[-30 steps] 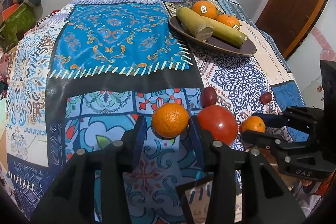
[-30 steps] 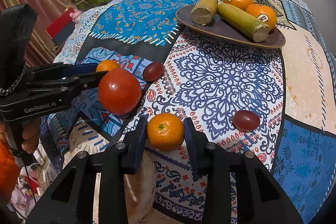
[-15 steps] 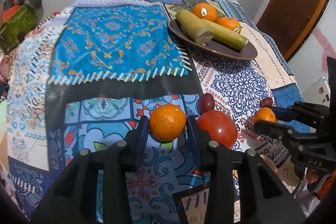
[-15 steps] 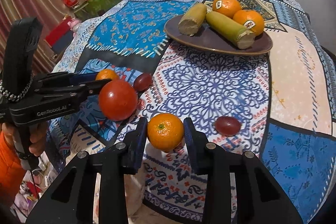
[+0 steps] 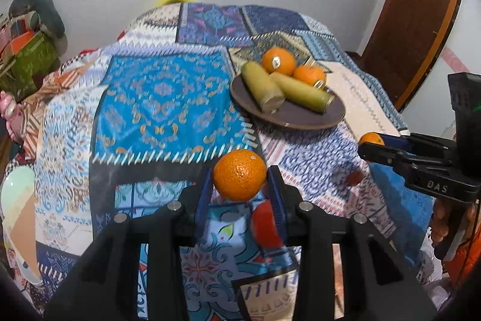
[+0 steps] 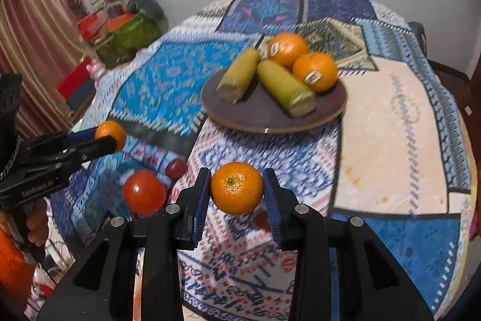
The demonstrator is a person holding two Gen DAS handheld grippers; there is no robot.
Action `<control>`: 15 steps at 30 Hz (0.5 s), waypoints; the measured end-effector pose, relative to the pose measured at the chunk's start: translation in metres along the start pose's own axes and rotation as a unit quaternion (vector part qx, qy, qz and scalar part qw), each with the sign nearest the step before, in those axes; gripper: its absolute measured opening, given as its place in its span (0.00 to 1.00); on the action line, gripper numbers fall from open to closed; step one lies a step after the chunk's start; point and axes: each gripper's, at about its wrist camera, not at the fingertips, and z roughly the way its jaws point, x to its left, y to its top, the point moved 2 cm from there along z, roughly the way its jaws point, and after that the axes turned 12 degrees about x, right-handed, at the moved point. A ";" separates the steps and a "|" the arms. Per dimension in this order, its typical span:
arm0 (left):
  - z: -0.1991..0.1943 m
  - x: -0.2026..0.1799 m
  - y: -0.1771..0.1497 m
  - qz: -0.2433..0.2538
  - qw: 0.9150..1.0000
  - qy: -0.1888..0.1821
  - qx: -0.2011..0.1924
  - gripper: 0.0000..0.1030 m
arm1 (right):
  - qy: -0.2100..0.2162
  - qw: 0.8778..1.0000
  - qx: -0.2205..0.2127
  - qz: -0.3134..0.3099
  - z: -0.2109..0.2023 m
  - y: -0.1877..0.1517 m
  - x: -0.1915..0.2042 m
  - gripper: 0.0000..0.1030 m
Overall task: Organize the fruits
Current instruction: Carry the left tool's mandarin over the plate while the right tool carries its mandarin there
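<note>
My left gripper (image 5: pixel 239 188) is shut on an orange (image 5: pixel 239 175) and holds it above the patterned cloth. My right gripper (image 6: pixel 236 196) is shut on a small orange (image 6: pixel 236 188), also lifted; it shows at the right of the left wrist view (image 5: pixel 371 138). A brown plate (image 5: pixel 303 116) farther back holds two oranges (image 5: pixel 278 61) and two green-yellow cane pieces (image 5: pixel 263 86); the plate also shows in the right wrist view (image 6: pixel 264 116). A red tomato (image 6: pixel 144 192) and a dark plum (image 6: pixel 176 167) lie on the cloth below the grippers.
The table is covered by a blue patchwork cloth (image 5: pixel 162 98). Another dark plum (image 5: pixel 354 178) lies right of centre. Boxes and a green bag (image 6: pixel 126 35) are stacked at the far left by a curtain. A brown door (image 5: pixel 415 20) stands at the right.
Both grippers have risen off the cloth with their oranges and moved toward the plate. The tomato and plums stay on the cloth, now lower in view.
</note>
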 end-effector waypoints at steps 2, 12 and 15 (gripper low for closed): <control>-0.003 -0.006 0.006 0.007 1.000 0.000 -0.006 0.36 | -0.004 1.000 -0.008 0.001 -0.005 0.005 -0.004 0.31; -0.001 -0.026 0.038 0.024 0.999 0.001 -0.023 0.36 | -0.015 0.999 -0.050 -0.001 -0.027 0.033 -0.019 0.31; 0.001 -0.028 0.047 0.025 0.999 0.000 -0.026 0.36 | -0.017 0.998 -0.060 -0.004 -0.029 0.043 -0.021 0.31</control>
